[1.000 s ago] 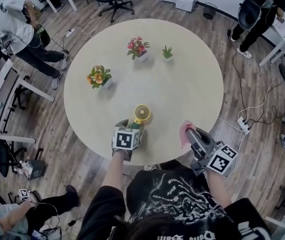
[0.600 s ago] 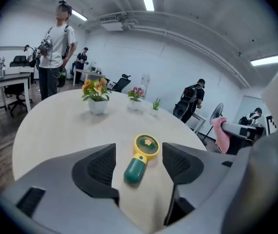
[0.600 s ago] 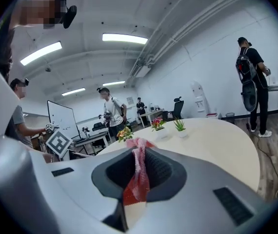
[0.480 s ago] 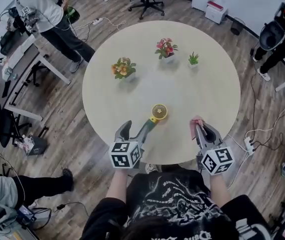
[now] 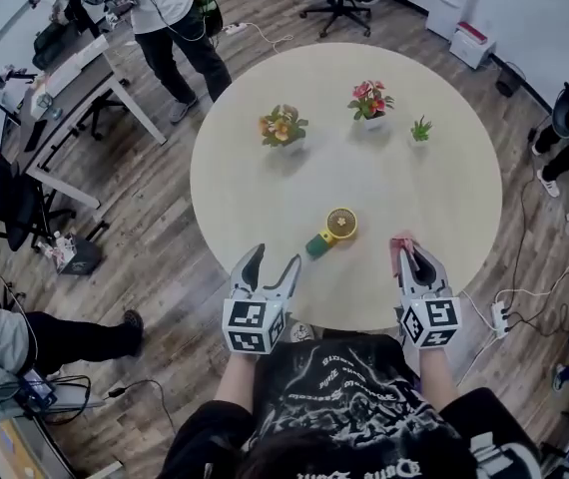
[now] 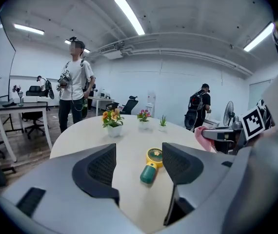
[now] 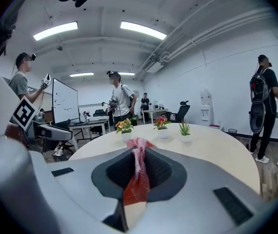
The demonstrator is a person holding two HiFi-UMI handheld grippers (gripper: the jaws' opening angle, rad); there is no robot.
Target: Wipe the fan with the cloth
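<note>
Left gripper (image 5: 275,257): fingers spread, nothing between, at the near table (image 5: 384,173) edge. Handheld fan (image 5: 332,231): lying flat just beyond those fingers, bare tabletop around. Right gripper (image 5: 411,257): fingers clamped on pink cloth (image 7: 138,172), apart from the fan.

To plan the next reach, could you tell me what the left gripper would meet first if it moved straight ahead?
Probably the fan, lying on the table ahead of the left gripper; its green handle shows between the open jaws, though depth is unclear.
</note>
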